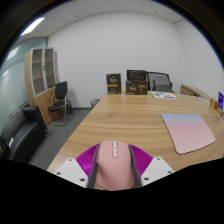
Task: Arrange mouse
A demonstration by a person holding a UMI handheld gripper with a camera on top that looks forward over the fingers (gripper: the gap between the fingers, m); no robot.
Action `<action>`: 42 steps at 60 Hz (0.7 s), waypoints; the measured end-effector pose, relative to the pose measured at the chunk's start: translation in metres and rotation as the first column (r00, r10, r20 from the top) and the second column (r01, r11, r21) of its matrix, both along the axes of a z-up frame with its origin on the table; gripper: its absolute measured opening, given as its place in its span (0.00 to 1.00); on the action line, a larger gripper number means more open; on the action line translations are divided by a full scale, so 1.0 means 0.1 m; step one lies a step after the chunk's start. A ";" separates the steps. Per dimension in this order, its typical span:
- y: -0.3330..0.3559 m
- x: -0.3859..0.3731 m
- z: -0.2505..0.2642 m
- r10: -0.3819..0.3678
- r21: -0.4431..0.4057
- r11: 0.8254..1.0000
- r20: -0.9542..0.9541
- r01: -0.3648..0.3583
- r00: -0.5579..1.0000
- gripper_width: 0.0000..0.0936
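gripper (114, 163) at bottom centre of the frame, pinching a pink mouse (114, 168): magenta pads (88, 157) pressed against both its flanks, no gap showing on either side. mouse held low over the near end of a long wooden table (130, 120), filling the space between the fingers, scroll wheel pointing up the frame.

right of centre, lying flat on the table, a pink mouse mat (189, 131), well apart from the mouse and ahead of the right finger. bare wood between the fingers and the mat, and bare wood stretching up the middle of the frame toward the far end.

at the far end, upper centre: dark boxes (127, 83), a chair back (160, 81) behind the table, some papers (162, 95) beside them. table's left edge running diagonally from lower left to upper centre; grey floor (55, 145) beyond it. along the left of the frame: a dark seat (20, 135), a black chair (61, 99), a wooden shelf cabinet (42, 78) against the wall. white walls, ceiling light (32, 25) at upper left.
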State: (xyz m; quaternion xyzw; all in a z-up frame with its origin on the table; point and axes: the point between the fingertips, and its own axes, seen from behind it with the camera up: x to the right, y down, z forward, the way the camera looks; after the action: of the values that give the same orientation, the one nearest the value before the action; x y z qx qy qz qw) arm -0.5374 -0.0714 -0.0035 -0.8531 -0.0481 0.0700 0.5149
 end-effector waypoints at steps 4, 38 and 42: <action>-0.01 0.01 -0.04 -0.003 -0.022 1.000 0.010 0.004 1.000 0.53; 1.04 1.05 1.92 -0.063 0.148 0.987 -0.025 0.066 0.998 0.47; 1.22 1.81 1.83 -0.158 0.134 0.979 0.001 0.157 0.987 0.47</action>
State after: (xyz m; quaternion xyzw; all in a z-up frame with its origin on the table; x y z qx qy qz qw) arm -0.3568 0.0504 0.1794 -0.8183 0.0120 0.0207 0.5742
